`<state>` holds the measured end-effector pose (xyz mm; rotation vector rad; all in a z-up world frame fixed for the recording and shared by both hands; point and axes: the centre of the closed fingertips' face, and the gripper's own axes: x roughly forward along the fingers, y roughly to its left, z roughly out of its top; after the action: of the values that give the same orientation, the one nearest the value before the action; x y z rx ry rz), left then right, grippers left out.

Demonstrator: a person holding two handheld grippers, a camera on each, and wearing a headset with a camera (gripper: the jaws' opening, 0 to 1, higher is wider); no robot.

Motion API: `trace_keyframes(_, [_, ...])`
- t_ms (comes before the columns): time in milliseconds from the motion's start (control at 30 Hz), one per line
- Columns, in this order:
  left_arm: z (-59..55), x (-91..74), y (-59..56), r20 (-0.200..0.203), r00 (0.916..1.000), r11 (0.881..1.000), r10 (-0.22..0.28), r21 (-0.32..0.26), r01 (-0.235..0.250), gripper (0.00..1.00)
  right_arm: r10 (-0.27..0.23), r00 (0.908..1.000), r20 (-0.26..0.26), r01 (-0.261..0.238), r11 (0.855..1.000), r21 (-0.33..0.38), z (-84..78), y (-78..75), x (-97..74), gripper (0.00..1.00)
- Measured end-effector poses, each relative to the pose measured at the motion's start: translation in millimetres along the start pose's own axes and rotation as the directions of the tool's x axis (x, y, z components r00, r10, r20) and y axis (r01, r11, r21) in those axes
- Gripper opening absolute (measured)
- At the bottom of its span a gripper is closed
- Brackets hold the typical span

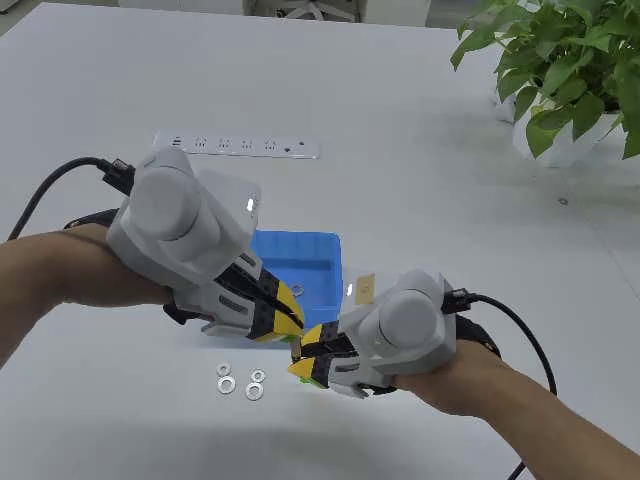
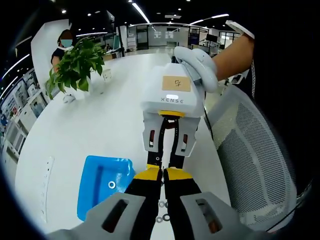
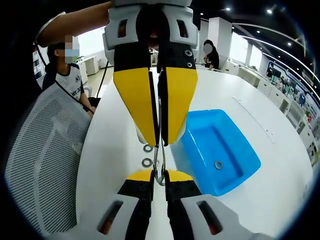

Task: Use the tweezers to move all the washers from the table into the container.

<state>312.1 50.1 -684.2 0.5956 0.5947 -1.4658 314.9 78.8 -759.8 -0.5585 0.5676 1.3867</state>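
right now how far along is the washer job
Done: one washer lies in the blue container. In hand: the tweezers are pinched between the left gripper and the right gripper, tip to tip, and I can't see a washer in them. Left: four washers lie on the table beside the container.

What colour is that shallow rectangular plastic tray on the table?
The tray is bright blue, clearest in the right gripper view.

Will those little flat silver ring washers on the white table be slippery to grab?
Probably: the small flat silver washers lie flush on the smooth white table, so thin metal tweezers may skid off. They look light, and likely slide rather than roll.
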Motion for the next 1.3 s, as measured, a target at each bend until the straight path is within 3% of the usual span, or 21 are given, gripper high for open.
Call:
trace_keyframes(667, [12.2,-19.5,34.3,0.004,0.9989,0.999,0.047,0.020,-0.047,0.06,-0.013,0.9998,0.014,0.014,0.999,-0.038,24.2,-36.5,-6.7,0.10])
trace_keyframes(1033, [11.2,-23.3,58.8,0.003,0.9976,0.997,0.070,0.026,-0.070,0.06,-0.021,0.9997,0.014,0.022,0.998,-0.061,29.5,-63.6,-3.8,0.10])
trace_keyframes(1300, [2.8,-17.1,72.9,-0.005,0.9975,0.997,0.071,0.021,-0.071,0.06,-0.014,0.9999,0.005,0.015,0.998,-0.060,23.8,-75.7,5.2,0.10])
